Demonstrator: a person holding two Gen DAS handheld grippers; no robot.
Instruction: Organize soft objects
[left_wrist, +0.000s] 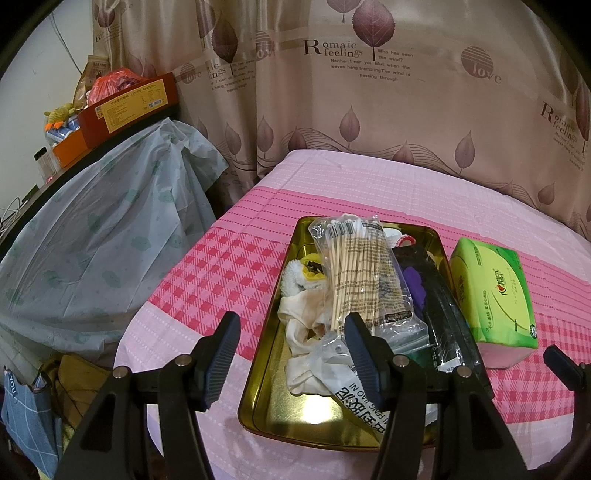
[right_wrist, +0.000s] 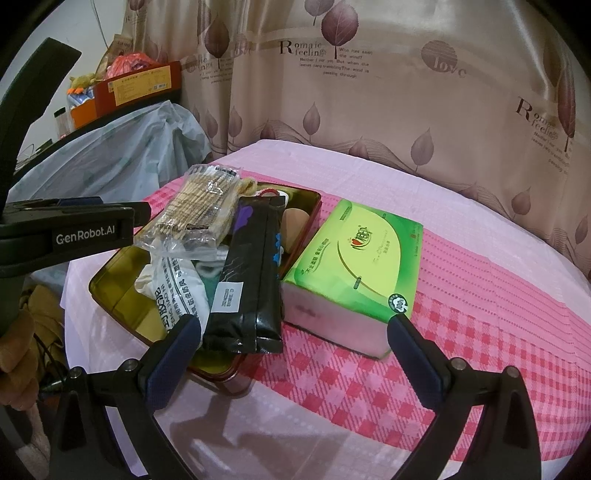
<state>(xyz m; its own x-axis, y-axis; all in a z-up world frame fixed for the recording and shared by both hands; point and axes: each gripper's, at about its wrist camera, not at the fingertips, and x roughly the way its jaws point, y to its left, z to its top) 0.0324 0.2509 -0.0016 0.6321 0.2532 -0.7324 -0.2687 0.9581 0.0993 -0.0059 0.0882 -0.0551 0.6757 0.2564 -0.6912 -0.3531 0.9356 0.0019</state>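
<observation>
Both hand-held grippers (left_wrist: 291, 354) (right_wrist: 293, 345) apart, gold tin (left_wrist: 295, 417) holding cotton swabs (left_wrist: 360, 273), black pouch (right_wrist: 251, 273).

Warm indoor light, sharp in the middle, bent at the rims.

Overhead light fell evenly on my view; a bright glare spot shone on the gold tray (left_wrist: 273, 398) floor, and the satin curtain (left_wrist: 406, 110) carried soft sheen. My tongs cast blurred shadows on the pink cloth (right_wrist: 258, 435) in the right wrist view. Both fisheye views curved straight lines and blackened at the corners; the near tongs looked slightly soft.
</observation>
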